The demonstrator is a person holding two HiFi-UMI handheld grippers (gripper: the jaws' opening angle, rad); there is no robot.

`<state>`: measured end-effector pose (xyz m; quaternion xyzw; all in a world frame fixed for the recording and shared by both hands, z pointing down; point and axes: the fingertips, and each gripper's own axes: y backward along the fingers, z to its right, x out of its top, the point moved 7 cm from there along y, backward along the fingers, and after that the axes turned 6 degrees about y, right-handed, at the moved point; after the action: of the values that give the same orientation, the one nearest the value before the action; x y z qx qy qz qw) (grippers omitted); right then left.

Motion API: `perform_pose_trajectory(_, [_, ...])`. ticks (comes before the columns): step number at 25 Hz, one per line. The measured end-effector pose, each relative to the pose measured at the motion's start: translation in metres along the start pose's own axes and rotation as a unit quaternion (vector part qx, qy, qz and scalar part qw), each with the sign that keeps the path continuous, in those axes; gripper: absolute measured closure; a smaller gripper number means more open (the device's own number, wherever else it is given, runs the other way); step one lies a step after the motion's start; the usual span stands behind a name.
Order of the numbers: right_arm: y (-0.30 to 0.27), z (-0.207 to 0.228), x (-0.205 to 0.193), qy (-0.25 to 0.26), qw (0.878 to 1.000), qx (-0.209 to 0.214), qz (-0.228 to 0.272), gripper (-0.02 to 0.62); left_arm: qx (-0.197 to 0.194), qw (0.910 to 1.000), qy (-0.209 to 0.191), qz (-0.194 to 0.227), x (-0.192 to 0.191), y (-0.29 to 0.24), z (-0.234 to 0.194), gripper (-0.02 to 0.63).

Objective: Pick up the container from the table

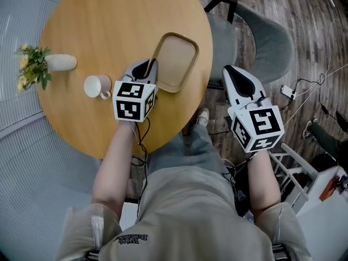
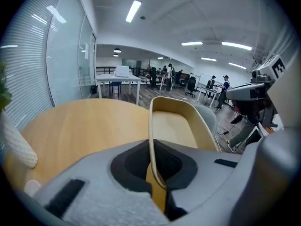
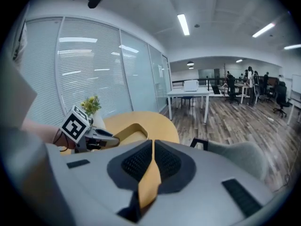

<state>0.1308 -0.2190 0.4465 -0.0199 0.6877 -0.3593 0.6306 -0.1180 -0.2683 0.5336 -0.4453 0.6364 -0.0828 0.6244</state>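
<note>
The container (image 1: pixel 175 58) is a shallow tan tray with rounded corners, over the right part of the round wooden table (image 1: pixel 98 31). My left gripper (image 1: pixel 148 65) is shut on its near left rim. In the left gripper view the thin rim (image 2: pixel 153 126) runs between the pads of the left gripper (image 2: pixel 153 147). Whether the tray still touches the tabletop I cannot tell. My right gripper (image 1: pixel 234 72) hangs off the table's right side, apart from the tray. Its pads meet with nothing between them, as the right gripper view shows (image 3: pixel 153 147). That view also shows the tray (image 3: pixel 123 134) at the left.
A pink cup (image 1: pixel 97 86) stands just left of my left gripper. Further left lies a white vase (image 1: pixel 60 62) with yellow flowers (image 1: pixel 31 67). A grey chair (image 1: pixel 261 37) stands by the table's right edge, under my right gripper. Cables lie on the wooden floor (image 1: pixel 304 86).
</note>
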Motion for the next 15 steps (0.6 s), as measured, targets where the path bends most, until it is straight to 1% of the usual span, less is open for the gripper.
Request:
perform_pose_trajectory(3, [0.012, 0.006, 0.031, 0.014, 0.999, -0.002, 0.033, 0.561, 0.006, 0.9989, -0.009, 0.045, 0.033, 0.026, 0.006, 0.581])
perform_pose_trajectory(9, [0.051, 0.006, 0.088, 0.061, 0.994, -0.012, 0.095, 0.561, 0.013, 0.9924, -0.050, 0.112, 0.087, 0.077, 0.025, 0.580])
perform_pose_trajectory(12, [0.074, 0.000, 0.120, 0.095, 0.986, -0.014, 0.133, 0.561, 0.017, 0.9862, -0.071, 0.149, 0.116, 0.108, 0.037, 0.580])
perform_pose_trajectory(15, [0.101, -0.010, 0.149, 0.128, 0.977, -0.019, 0.171, 0.561, 0.024, 0.9760, -0.094, 0.195, 0.142, 0.147, 0.053, 0.580])
